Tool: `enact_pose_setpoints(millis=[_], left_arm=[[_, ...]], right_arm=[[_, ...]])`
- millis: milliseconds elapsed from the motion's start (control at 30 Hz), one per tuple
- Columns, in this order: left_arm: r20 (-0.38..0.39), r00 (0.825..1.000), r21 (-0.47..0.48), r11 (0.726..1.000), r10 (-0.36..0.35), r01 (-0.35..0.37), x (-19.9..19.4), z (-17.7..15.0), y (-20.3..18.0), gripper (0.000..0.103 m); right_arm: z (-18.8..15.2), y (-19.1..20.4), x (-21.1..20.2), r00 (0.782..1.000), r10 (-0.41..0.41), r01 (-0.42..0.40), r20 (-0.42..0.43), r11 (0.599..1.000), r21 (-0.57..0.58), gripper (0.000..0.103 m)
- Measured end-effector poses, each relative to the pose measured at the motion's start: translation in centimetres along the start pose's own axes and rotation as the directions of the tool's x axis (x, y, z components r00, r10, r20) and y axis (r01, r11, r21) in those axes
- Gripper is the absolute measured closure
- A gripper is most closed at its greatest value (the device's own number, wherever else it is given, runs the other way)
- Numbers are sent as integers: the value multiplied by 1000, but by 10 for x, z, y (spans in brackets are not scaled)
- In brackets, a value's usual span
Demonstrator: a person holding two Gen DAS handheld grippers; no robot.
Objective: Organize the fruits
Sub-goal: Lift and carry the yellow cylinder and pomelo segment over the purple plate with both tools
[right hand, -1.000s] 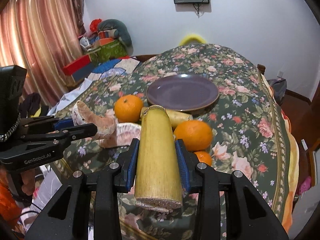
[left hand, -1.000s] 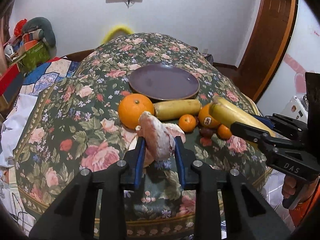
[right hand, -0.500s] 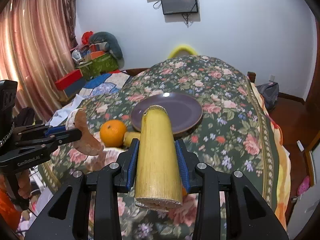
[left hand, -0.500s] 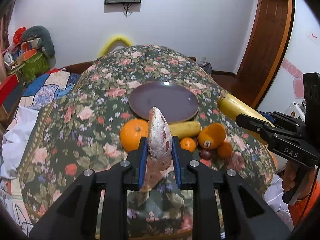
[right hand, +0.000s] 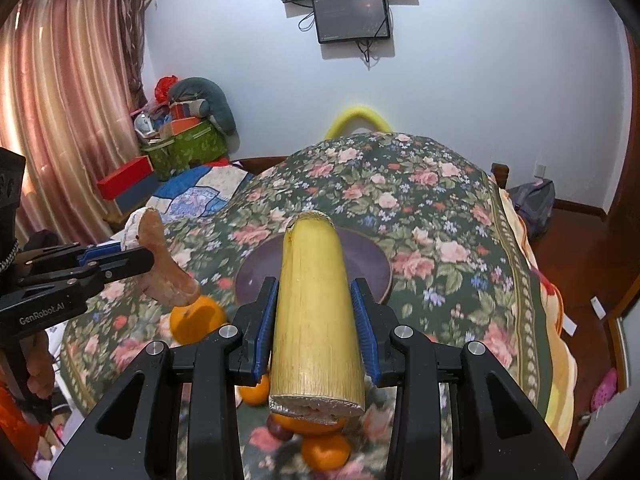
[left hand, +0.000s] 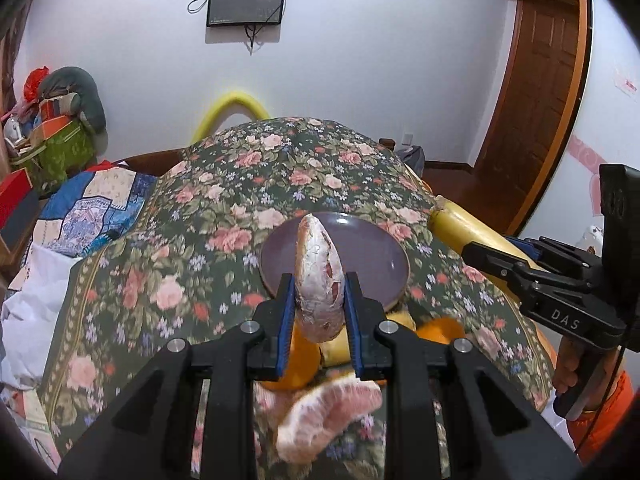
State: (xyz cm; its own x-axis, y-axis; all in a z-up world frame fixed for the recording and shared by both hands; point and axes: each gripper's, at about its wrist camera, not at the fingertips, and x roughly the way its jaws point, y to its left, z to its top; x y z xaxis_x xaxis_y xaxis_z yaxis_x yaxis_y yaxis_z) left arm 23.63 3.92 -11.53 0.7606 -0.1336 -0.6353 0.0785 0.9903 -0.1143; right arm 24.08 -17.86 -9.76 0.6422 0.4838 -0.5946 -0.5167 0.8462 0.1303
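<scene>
My left gripper (left hand: 319,308) is shut on a pinkish pomelo wedge (left hand: 319,276) and holds it in the air in front of the purple plate (left hand: 376,268). My right gripper (right hand: 316,320) is shut on a yellow cut stalk (right hand: 316,308), also lifted, with the plate (right hand: 368,264) behind it. In the left wrist view the stalk (left hand: 460,232) and right gripper show at right. In the right wrist view the wedge (right hand: 164,264) shows at left. A second pomelo wedge (left hand: 332,412), oranges (right hand: 196,316) and a small tangerine (right hand: 324,452) lie on the table below.
The round table carries a floral cloth (left hand: 280,168). A yellow chair back (left hand: 236,108) stands behind it. Boxes and bags (right hand: 180,140) are piled at the left, a wooden door (left hand: 532,92) is at the right, and a screen (right hand: 352,16) hangs on the wall.
Both grippers have risen well above the table with their loads. The fruits on the cloth have dropped low in both views and the plate now sits behind the held pieces.
</scene>
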Motion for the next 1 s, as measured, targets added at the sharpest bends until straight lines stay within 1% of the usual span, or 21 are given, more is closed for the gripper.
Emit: enact_pose_setpoints(millis=[300,433,600,767,867,1000], left_arm=[[-14,1000,9,1000,3,-3,41,25,9,80],[-43,999,4,1000,13,-13,67,32,15,80],[-90,995,8,1000,29,-29,101,37,21,80],[-145,988,23,999,48,-45,132,38,20,80],[-144,987,47,997,66,-60,141,39,14,80],[-156,986,74,996,59,-48,149,44,4,79]], right_arm=[[17,-13,38,1000,-25,25,-14,1000,-10,69],[20,-20,59,999,-35,34,-38,999,-16,69],[20,-30,89,995,-34,32,-94,999,-17,69],[19,-38,117,986,-7,5,-167,1000,-10,69],[16,-40,131,979,-10,6,-204,1000,-21,69],[14,-46,145,971,-2,0,-239,1000,-8,69]])
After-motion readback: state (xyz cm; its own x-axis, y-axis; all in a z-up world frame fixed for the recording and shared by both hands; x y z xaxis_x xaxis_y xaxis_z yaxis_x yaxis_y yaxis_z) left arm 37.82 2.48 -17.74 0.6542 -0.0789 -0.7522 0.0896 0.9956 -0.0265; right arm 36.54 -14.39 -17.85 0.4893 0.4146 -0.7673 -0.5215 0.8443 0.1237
